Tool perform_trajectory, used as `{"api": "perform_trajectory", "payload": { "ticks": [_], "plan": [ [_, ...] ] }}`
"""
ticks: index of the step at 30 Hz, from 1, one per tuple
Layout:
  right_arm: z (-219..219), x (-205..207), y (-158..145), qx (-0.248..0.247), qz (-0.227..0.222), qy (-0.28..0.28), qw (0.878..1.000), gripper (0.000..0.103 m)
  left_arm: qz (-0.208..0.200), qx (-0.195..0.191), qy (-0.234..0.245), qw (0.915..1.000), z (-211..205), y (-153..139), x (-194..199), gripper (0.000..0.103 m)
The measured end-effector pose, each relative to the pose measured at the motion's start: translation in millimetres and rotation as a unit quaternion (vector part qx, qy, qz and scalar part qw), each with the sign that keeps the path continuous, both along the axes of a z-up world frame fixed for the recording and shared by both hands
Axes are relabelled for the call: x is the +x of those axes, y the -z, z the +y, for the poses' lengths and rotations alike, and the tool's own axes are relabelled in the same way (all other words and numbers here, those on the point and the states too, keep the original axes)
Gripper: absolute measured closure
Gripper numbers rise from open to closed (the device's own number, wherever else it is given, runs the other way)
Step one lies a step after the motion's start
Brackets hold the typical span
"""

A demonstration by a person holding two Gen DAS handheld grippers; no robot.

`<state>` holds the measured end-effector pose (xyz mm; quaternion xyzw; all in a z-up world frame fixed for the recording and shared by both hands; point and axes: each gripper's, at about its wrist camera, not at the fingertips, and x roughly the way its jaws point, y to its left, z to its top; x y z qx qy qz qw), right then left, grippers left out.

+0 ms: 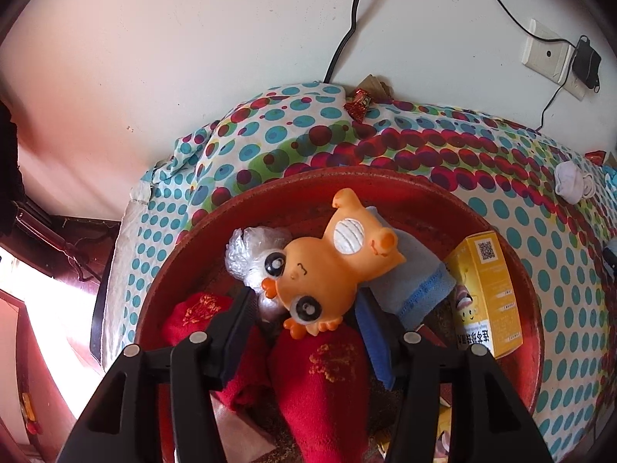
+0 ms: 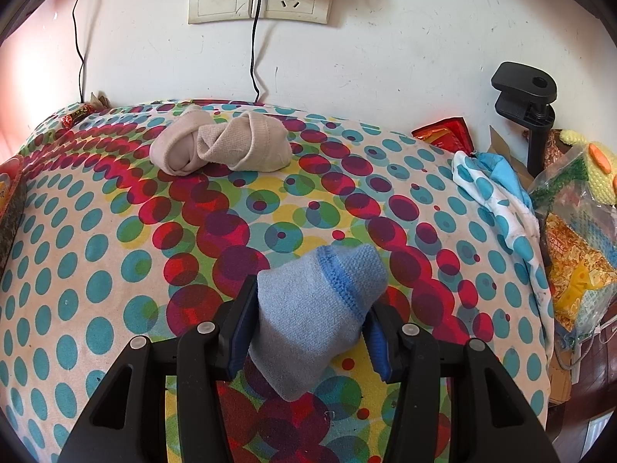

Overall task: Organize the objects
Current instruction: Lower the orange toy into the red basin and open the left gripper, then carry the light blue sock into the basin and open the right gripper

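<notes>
Right wrist view: the right gripper (image 2: 308, 332) holds a blue sock (image 2: 308, 308) between its pads, above the dotted surface (image 2: 96, 270). The sock is soft and light, so a grip across its thick middle seems safest. Far left lies a beige sock (image 2: 219, 146). The left gripper (image 1: 304, 320) stands wide around an orange toy (image 1: 327, 266), perhaps touching it; I cannot tell if it grips. The toy lies in a red basin (image 1: 385, 181) on red socks (image 1: 324, 378); it looks smooth, probably slippery.
</notes>
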<state>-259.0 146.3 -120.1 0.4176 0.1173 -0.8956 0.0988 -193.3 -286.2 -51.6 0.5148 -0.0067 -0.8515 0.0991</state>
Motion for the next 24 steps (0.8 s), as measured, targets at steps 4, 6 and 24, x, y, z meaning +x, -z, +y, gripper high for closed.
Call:
{"api": "perform_trajectory", "payload": {
  "ticks": [4, 6, 24],
  "plan": [
    [0, 0, 1, 0.002, 0.001, 0.0, 1.0, 0.056, 0.022, 0.01, -0.007, 0.9997, 1, -7, 28, 0.046],
    [0, 0, 1, 0.006, 0.002, 0.0, 1.0, 0.056, 0.032, -0.004, -0.006, 0.9995, 7, -10, 48, 0.046],
    [-15, 4, -4, 0.023, -0.005, 0.044, 0.999, 0.066, 0.108, -0.062, 0.02, 0.9921, 37, 6, 148, 0.044]
  ]
}}
